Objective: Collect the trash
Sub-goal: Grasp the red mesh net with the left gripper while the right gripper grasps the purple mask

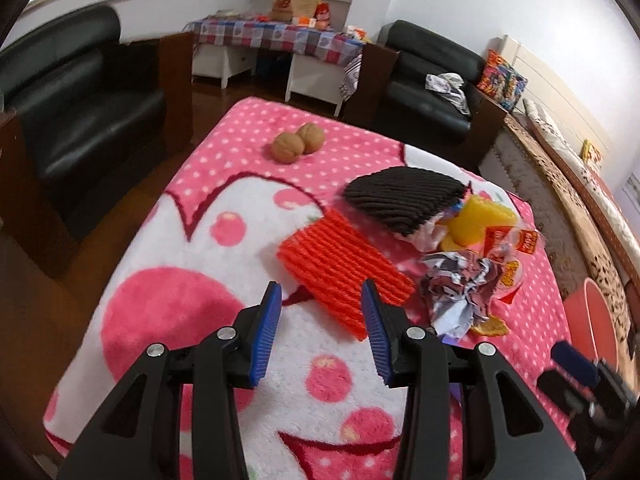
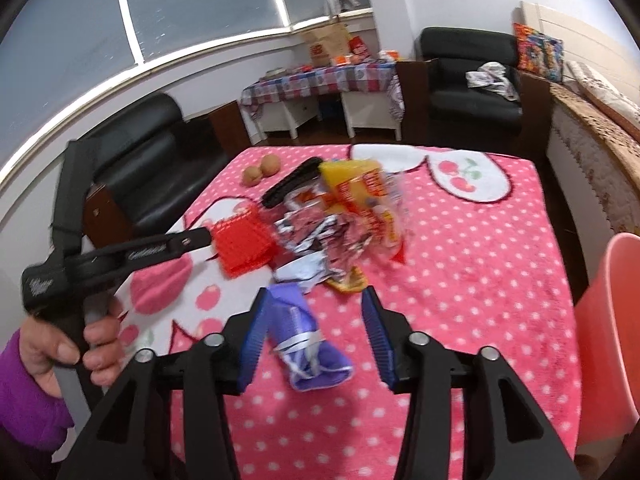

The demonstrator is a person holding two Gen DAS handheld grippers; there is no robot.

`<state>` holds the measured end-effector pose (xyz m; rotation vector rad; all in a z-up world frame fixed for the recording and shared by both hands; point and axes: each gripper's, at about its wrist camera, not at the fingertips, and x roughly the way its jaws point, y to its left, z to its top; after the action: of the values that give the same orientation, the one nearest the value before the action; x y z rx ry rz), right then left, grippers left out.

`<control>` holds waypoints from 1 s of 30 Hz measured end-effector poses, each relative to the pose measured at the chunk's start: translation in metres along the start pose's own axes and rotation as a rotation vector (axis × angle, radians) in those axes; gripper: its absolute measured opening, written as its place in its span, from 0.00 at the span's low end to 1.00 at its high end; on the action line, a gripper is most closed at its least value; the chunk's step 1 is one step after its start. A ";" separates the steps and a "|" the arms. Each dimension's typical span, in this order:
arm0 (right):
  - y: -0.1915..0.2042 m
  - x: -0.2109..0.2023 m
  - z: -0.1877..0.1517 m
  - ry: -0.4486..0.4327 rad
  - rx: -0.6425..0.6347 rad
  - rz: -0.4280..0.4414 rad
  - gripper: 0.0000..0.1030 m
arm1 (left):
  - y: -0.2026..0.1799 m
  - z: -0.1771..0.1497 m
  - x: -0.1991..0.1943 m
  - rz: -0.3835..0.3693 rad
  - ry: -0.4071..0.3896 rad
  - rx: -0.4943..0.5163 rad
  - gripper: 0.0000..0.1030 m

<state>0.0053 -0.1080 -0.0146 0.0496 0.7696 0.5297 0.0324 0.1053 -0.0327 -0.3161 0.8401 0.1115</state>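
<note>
Purple wrapper (image 2: 308, 344) lies between the open right fingers (image 2: 378, 340), long axis pointing away; left fingers (image 1: 266, 334) open, empty.

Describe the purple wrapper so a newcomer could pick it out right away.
Start at the table covered by the pink polka-dot blanket and find the trash heap around the crumpled silver foil. Nearer than that heap, lying alone between the open fingers of the right tool, is the purple wrapper. It is the only purple piece, creased with white streaks.

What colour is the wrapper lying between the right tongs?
Purple wrapper, with white streaks; clearest in the right wrist view.
</note>
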 end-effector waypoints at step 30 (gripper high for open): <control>0.010 0.055 -0.017 0.171 -0.100 0.001 0.39 | -0.028 -0.005 0.025 0.042 0.062 0.006 0.10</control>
<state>0.0221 -0.0756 -0.0606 -0.0888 0.9087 0.5775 0.0515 0.0760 -0.0481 -0.2975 0.9084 0.1385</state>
